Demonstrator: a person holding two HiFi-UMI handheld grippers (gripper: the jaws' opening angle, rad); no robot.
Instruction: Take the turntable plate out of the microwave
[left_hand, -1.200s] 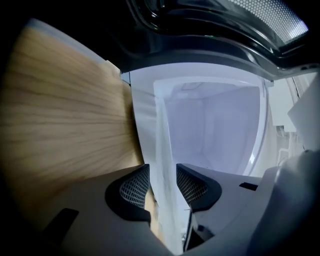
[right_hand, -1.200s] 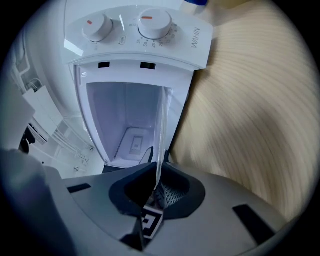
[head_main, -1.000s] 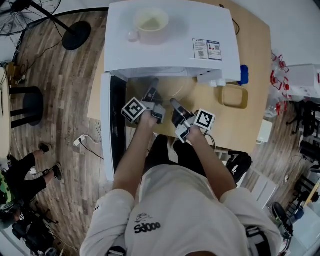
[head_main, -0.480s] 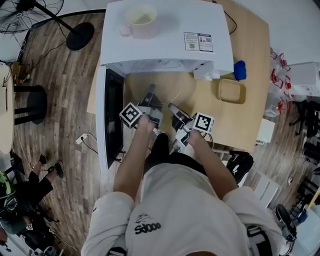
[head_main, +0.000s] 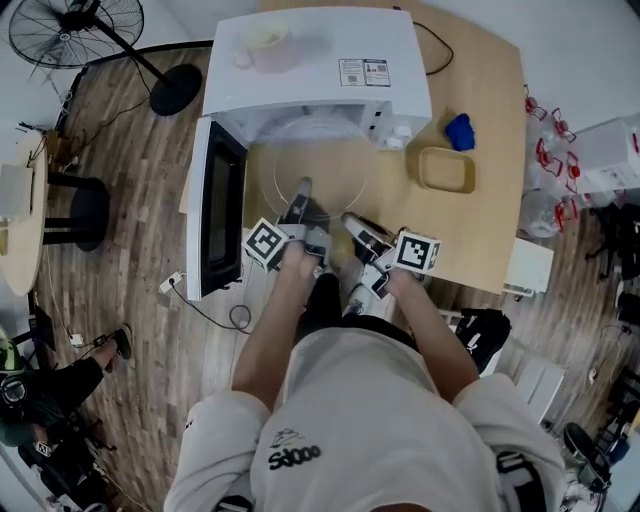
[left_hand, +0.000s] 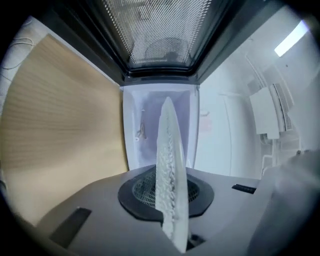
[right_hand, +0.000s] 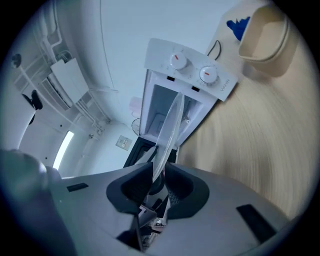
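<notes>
My left gripper (head_main: 301, 188): clamped on the glass plate's (head_main: 322, 160) near rim. My right gripper (head_main: 352, 220): jaws opening, same rim pinched between them. Microwave (head_main: 300, 60): straight ahead of both.

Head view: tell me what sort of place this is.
Likely a workshop or lab, not a kitchen: the microwave sits on a wooden table, with a pedestal fan and a loose cable on the plank floor.
</notes>
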